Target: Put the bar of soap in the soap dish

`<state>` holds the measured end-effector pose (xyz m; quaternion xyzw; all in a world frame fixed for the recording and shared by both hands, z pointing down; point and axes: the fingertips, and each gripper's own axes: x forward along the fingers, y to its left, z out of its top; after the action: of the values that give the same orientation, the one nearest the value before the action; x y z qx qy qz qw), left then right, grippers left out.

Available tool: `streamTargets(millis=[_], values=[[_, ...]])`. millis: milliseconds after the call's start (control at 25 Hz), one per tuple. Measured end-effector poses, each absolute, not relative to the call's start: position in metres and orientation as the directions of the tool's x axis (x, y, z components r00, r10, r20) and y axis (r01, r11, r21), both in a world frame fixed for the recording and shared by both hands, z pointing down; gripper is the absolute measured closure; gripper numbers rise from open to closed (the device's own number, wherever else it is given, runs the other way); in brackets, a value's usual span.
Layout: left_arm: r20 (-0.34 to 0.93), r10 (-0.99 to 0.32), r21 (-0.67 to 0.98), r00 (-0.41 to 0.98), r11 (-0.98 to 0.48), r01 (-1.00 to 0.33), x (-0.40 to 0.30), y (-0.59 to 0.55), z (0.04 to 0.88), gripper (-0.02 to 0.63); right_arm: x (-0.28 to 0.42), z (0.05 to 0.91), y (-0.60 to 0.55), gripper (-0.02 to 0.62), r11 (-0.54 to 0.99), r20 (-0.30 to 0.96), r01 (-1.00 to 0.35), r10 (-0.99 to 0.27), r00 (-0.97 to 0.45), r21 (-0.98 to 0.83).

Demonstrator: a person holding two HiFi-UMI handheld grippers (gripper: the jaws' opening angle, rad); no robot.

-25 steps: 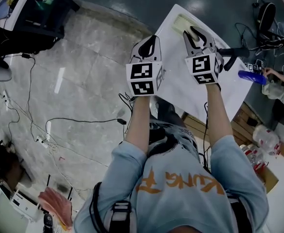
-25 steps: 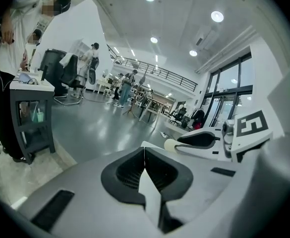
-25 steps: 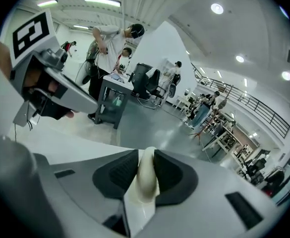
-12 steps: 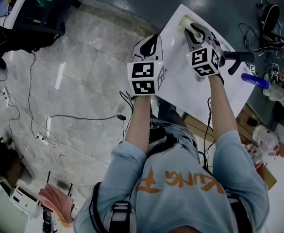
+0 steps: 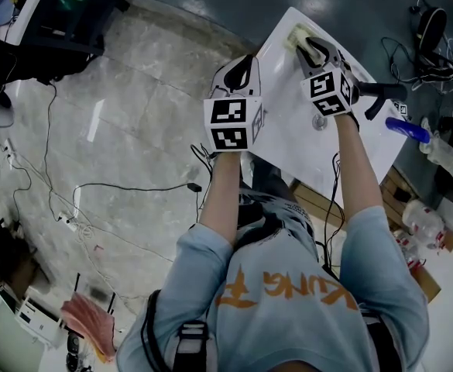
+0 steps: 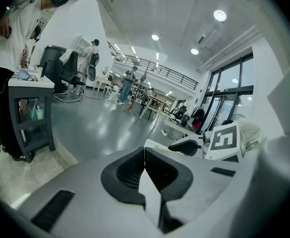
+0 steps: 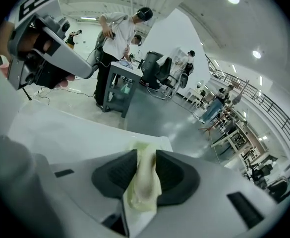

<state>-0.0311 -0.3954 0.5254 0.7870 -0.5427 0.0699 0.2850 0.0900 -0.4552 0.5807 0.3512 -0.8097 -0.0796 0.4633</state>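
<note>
A pale yellow bar of soap [image 7: 144, 182] sits between the black pads of my right gripper [image 7: 145, 170], touching both. The jaws are opening around it. In the head view that gripper [image 5: 313, 49] points down at the far corner of the white table [image 5: 288, 130], right over the pale soap dish [image 5: 292, 35]. The soap mostly hides the dish in the right gripper view. My left gripper [image 5: 241, 67] hangs by the table's left edge. Its pads [image 6: 130, 175] meet with nothing between them.
A blue object [image 5: 406, 129] and a black handle [image 5: 377, 91] lie at the table's right side. Cables [image 5: 94, 192] trail over the floor on the left. A dark cart [image 7: 120, 88] with a person beside it stands beyond the table.
My right gripper has sunk toward the table's far corner with the soap between its jaws. The left gripper has kept still.
</note>
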Motion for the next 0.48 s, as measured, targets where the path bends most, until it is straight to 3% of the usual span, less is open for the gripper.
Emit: streamTargets(millis=[240, 480], values=[[0.419, -0.813, 0.379, 0.404, -0.248, -0.892, -0.031, -0.392, 0.527, 0.584, 0.098, 0.59, -0.455, 0.459, 0.733, 0.716, -0.533, -0.631, -0.299, 0.424], [0.408, -0.816, 0.375, 0.409, -0.259, -0.89, -0.034, -0.389, 0.519, 0.584, 0.104, 0.557, -0.456, 0.465, 0.599, 0.619, -0.739, -0.716, -0.323, 0.307]])
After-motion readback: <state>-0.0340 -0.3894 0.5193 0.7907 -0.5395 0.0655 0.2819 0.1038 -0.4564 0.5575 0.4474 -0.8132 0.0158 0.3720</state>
